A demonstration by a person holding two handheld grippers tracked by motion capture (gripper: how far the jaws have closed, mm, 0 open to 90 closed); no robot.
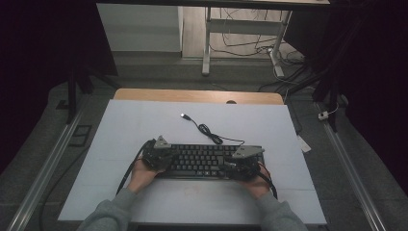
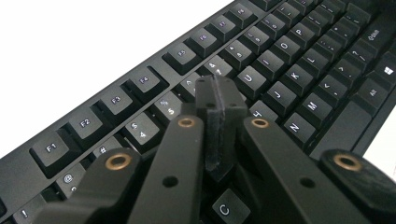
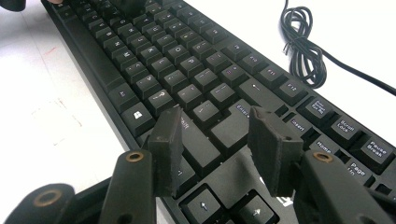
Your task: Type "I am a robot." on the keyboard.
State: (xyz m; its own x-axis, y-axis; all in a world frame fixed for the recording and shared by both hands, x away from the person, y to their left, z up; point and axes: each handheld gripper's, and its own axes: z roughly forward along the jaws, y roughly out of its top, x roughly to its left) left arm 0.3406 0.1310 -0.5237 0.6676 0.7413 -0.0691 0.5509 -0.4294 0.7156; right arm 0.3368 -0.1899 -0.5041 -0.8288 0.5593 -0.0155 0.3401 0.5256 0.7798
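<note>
Left gripper fingers are pressed together, probably for poking keys on the keyboard; right gripper fingers are kept spread, nothing pinched.

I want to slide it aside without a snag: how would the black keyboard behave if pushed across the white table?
The keyboard lies flat and low, so it probably slides stiffly as one piece and hardly tips. Its loose coiled cable looks floppy and would likely drag behind.
</note>
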